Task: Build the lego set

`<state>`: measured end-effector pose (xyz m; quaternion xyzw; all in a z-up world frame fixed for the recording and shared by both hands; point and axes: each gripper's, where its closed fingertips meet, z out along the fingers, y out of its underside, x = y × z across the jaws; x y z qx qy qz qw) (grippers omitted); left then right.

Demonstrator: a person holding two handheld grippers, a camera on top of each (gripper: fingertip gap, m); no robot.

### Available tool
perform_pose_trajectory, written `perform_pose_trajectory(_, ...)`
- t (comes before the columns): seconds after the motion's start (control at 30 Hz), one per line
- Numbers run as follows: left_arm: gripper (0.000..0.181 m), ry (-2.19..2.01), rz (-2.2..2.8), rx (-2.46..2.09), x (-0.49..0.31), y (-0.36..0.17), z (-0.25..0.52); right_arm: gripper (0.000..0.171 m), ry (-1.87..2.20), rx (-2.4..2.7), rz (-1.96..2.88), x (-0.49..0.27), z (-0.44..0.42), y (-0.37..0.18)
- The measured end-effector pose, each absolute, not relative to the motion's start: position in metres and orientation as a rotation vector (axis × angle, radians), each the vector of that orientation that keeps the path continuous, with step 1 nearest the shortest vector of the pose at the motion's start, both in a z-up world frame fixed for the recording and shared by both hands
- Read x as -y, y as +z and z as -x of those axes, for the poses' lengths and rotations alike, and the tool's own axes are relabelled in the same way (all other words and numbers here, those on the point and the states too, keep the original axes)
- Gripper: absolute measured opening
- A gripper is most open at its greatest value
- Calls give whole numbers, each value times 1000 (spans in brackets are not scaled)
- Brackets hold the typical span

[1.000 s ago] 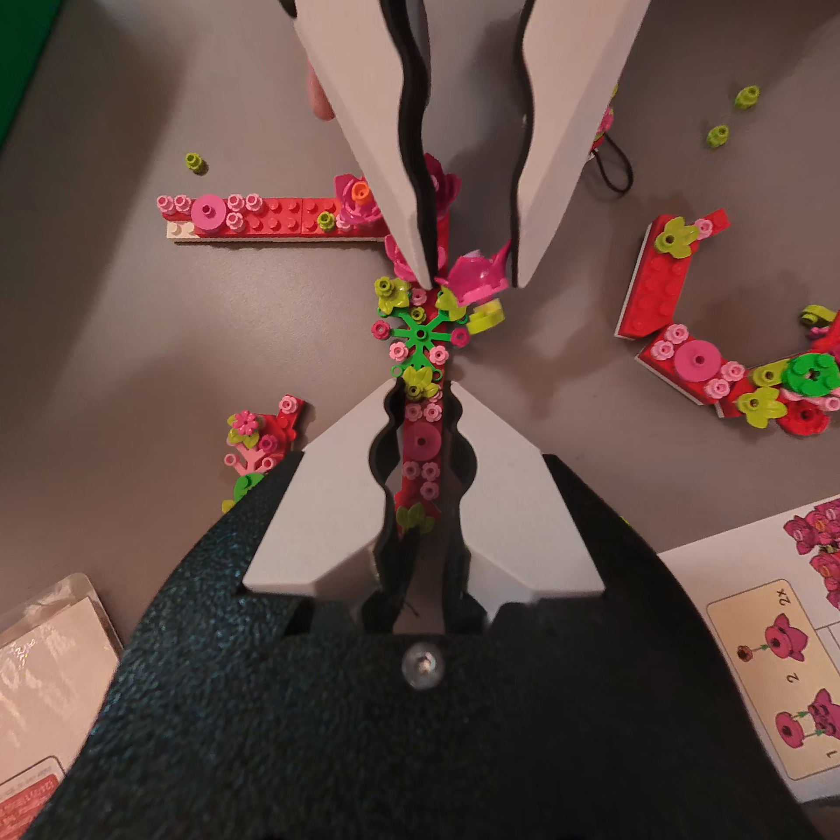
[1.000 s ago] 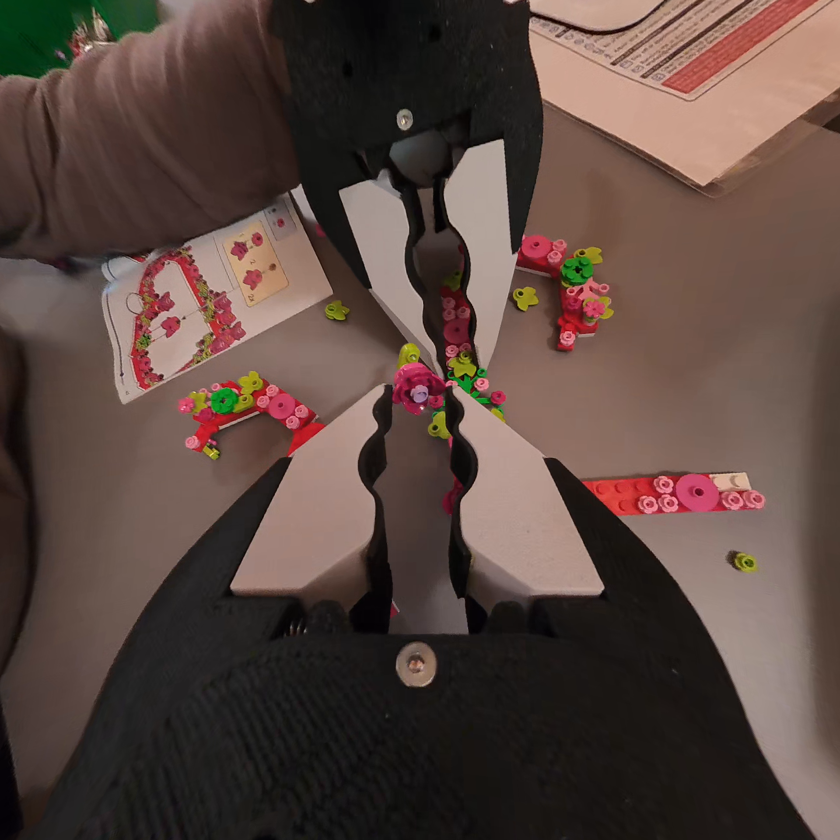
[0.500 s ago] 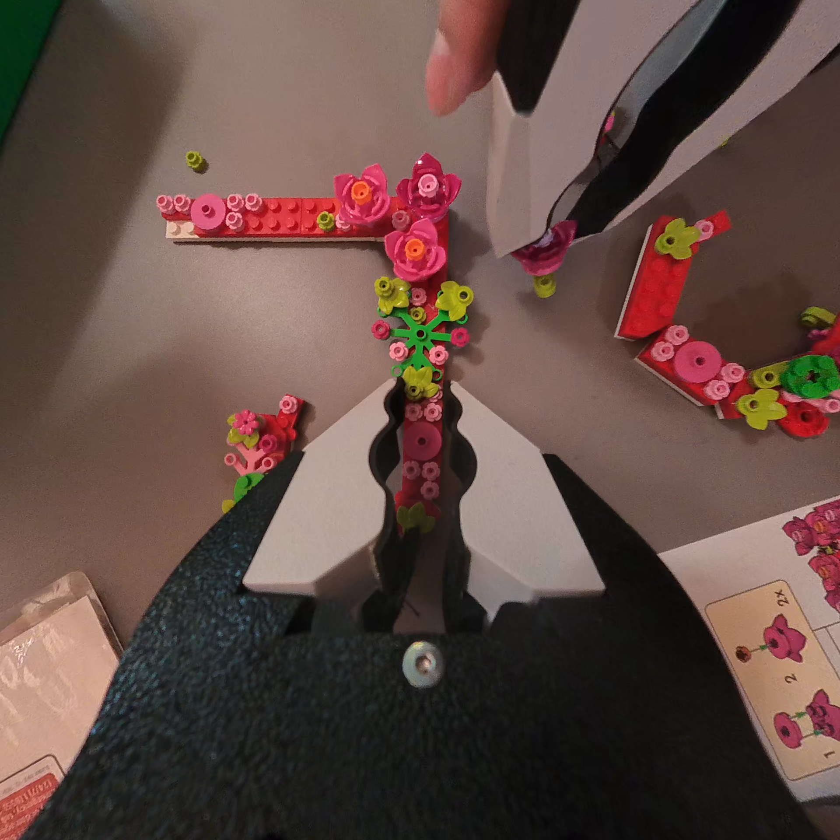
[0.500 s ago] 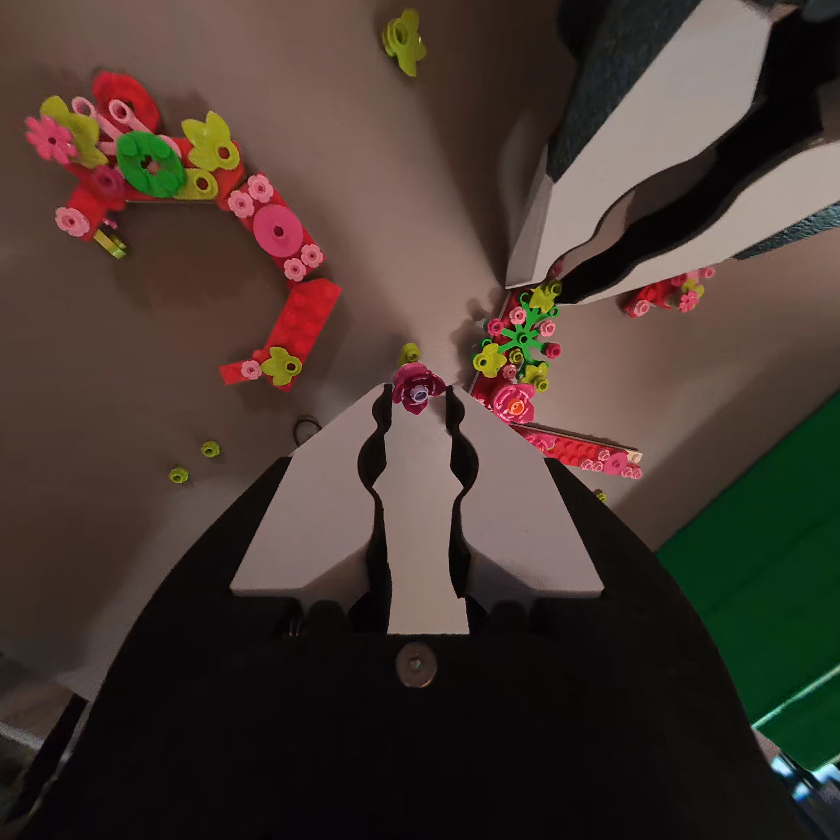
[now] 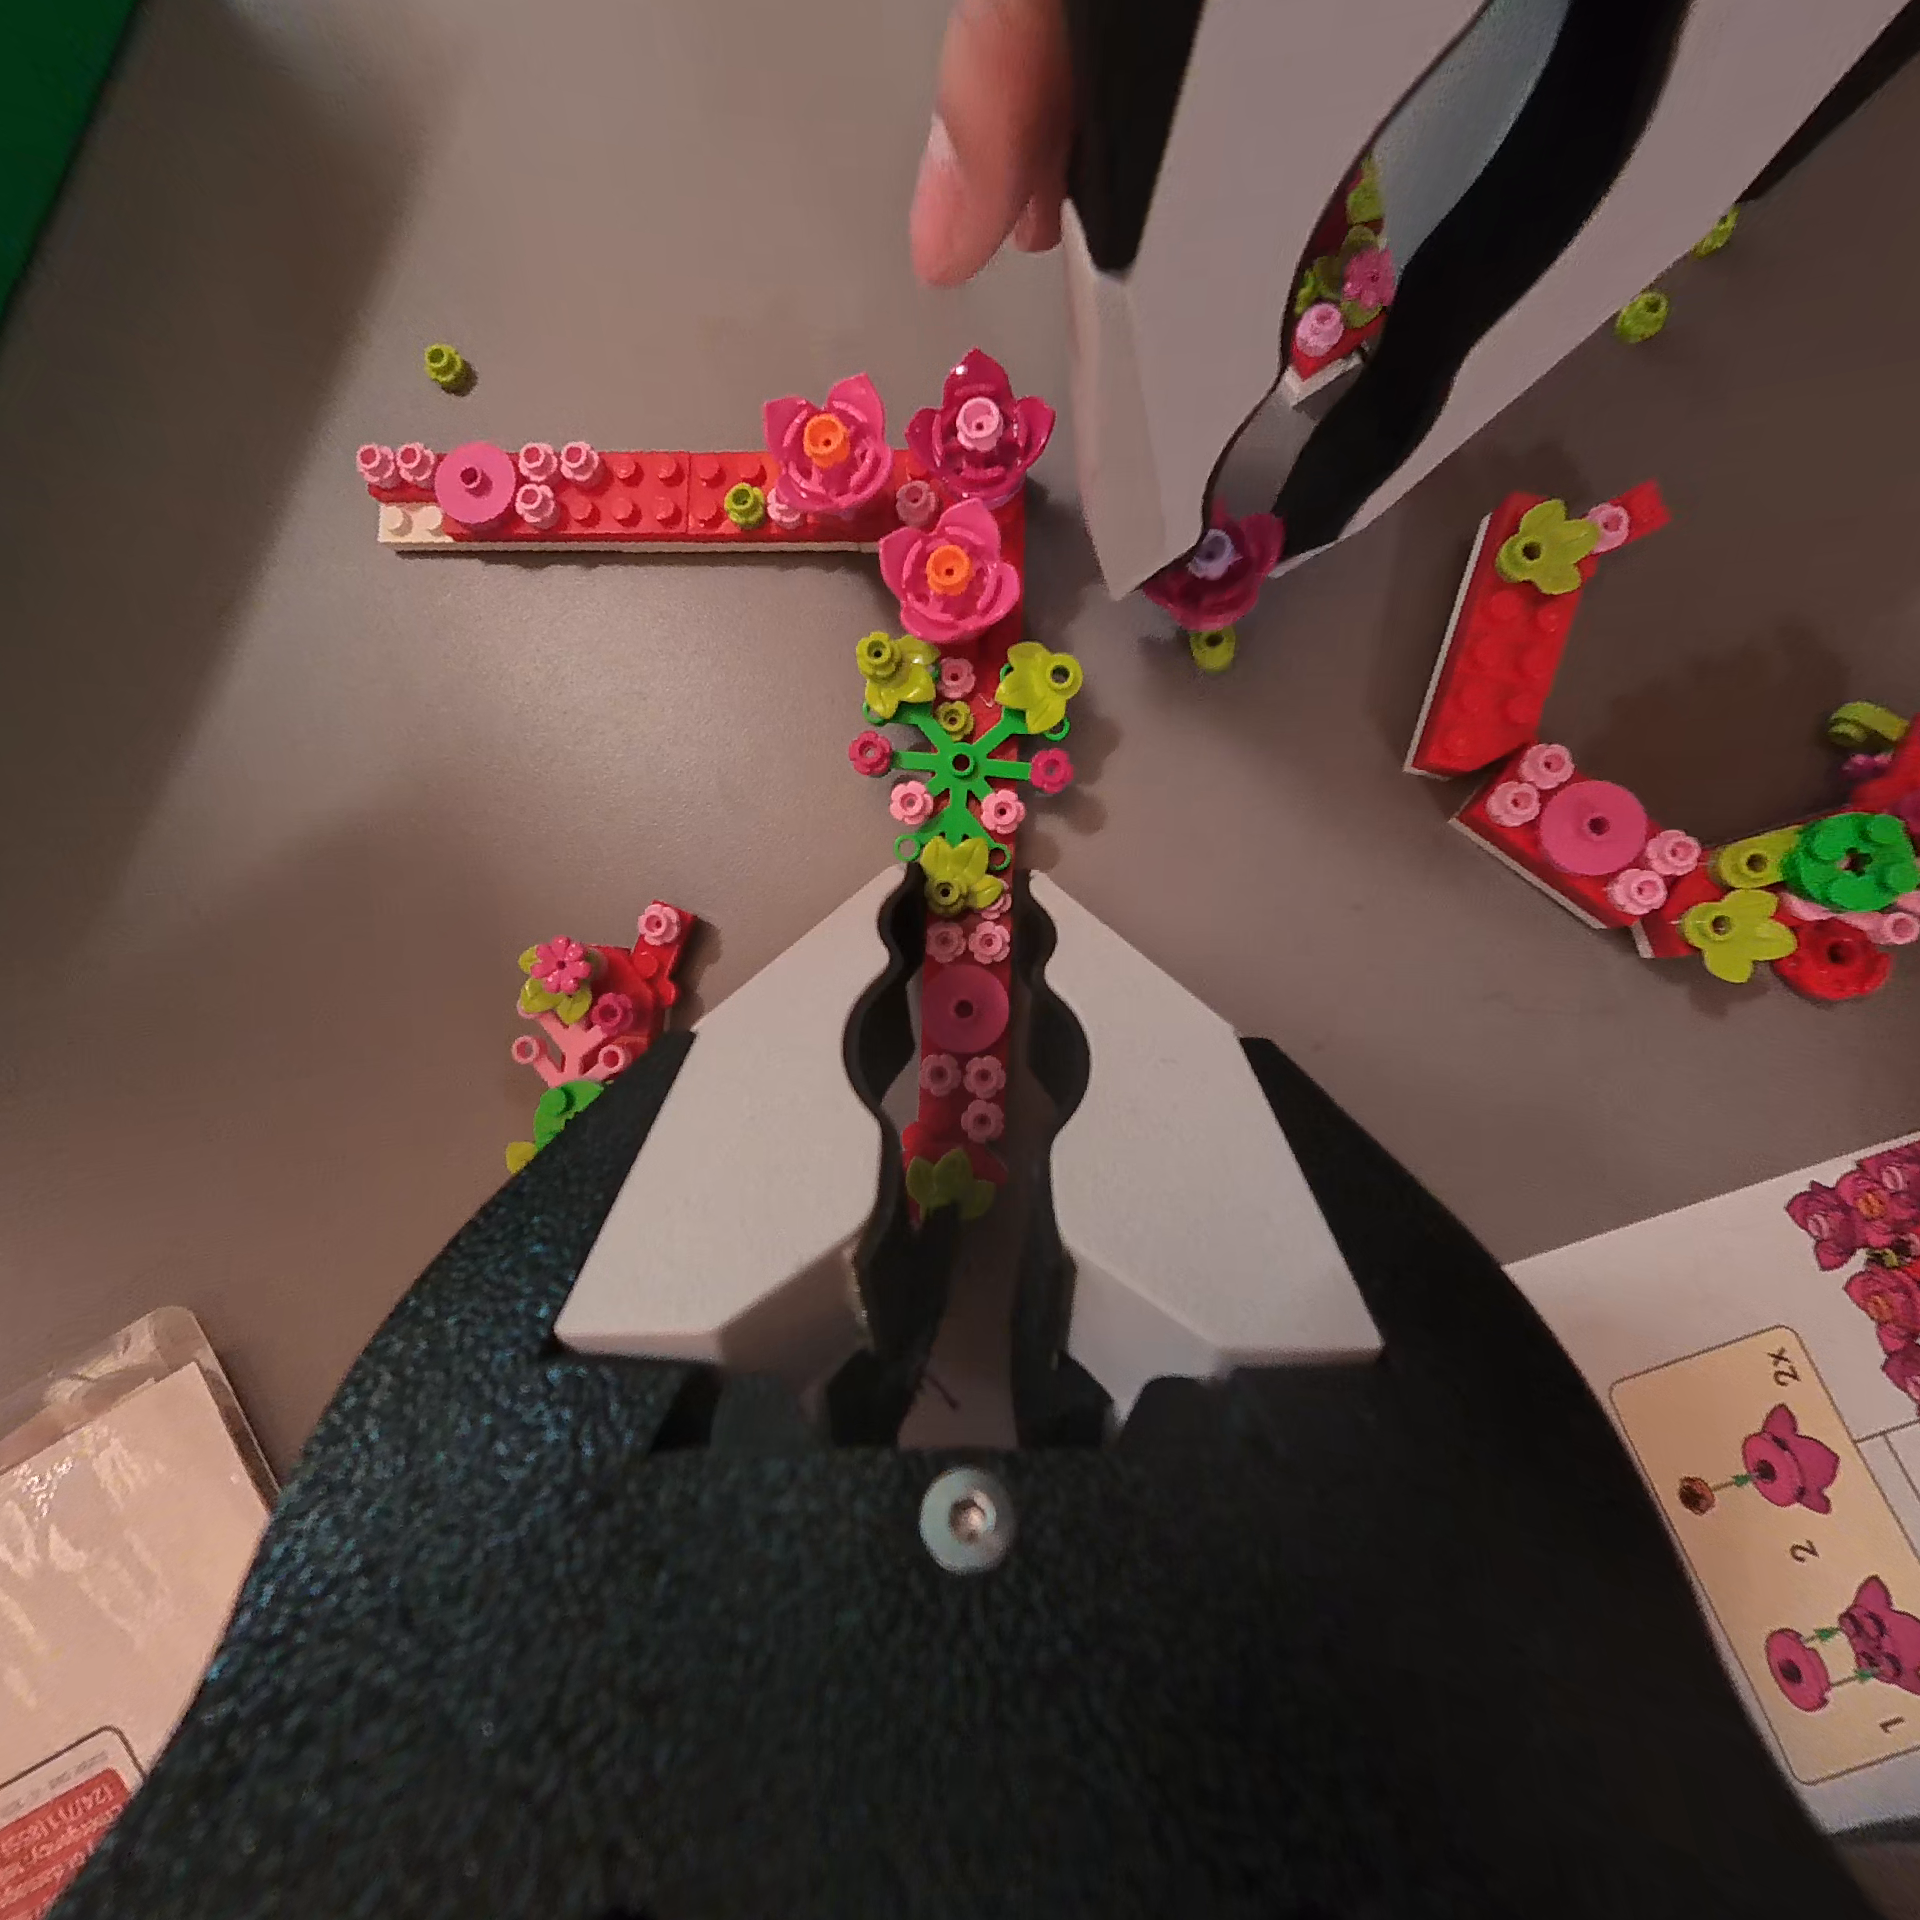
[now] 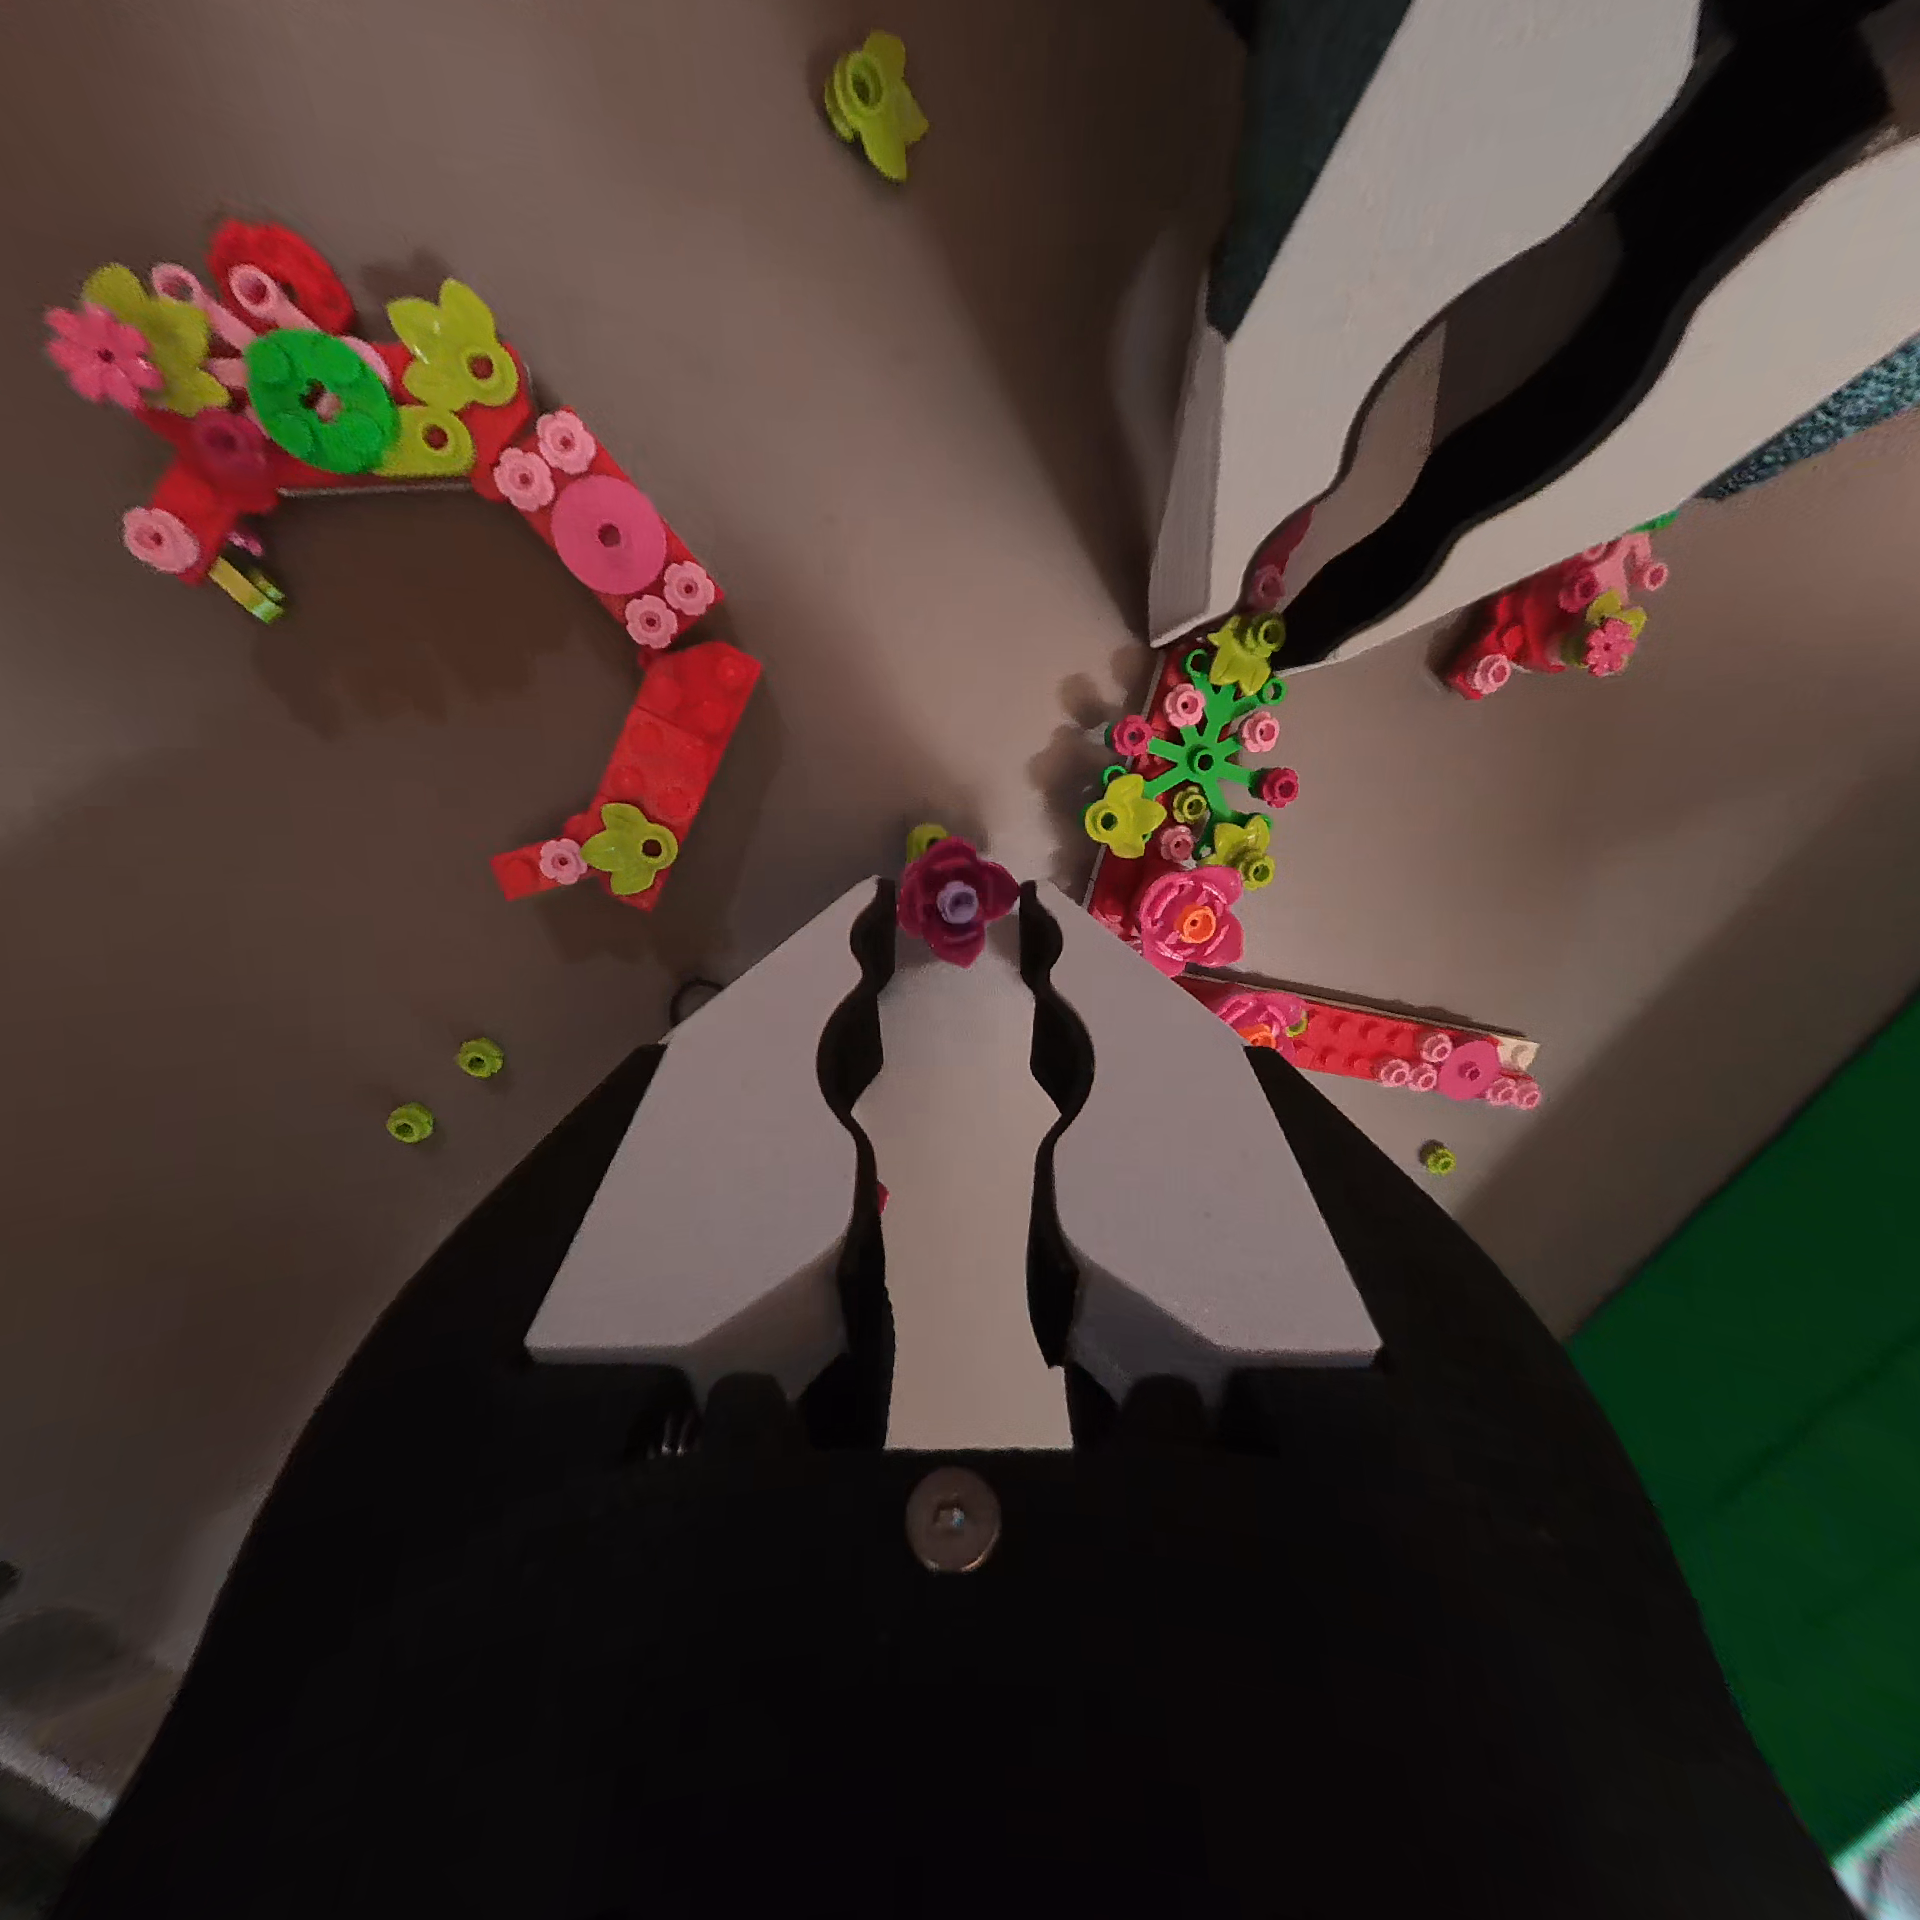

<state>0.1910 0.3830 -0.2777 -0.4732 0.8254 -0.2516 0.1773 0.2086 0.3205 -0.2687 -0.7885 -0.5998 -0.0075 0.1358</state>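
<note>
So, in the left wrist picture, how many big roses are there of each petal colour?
Bright pink roses: 2
Dark magenta roses: 2, one on the red strip, one in the right tool
Total: 4

L claw [image 5: 961, 894] covers the near end of the red L-shaped strip [image 5: 966, 1039]; the strip's tip is lost in the black pads. Small flower cluster [image 5: 592, 997] is part-hidden behind the claw body. Instruction sheet [image 5: 1766, 1455] is cut by the right edge, plastic bag [image 5: 114, 1507] by the left edge. In the right wrist view the R claw [image 6: 956, 894] body hides the corner of the strip. Whether the dark magenta flower [image 6: 954, 902] touches the tabletop [image 6: 883, 468]: can't tell.
</note>
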Motion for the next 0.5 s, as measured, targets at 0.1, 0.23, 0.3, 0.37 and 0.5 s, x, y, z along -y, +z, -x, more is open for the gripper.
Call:
perform_pose_trajectory(0.1,14,-711,1340,-2336,-383,-278,-191,23,47,1683,2283,-320,-207,-267)
perform_pose_trajectory(0.23,14,-709,1342,-2336,-383,-278,-191,30,86,1639,2274,-322,-210,-267)
perform_pose_trajectory(0.3,14,-709,1342,-2337,-383,-278,-191,32,123,1624,2247,-324,-209,-267)
perform_pose_trajectory(0.37,14,-711,1343,-2336,-383,-278,-191,34,150,1623,2220,-325,-208,-267)
perform_pose_trajectory(0.5,14,-716,1343,-2335,-383,-278,-191,26,165,1655,2213,-324,-210,-271)
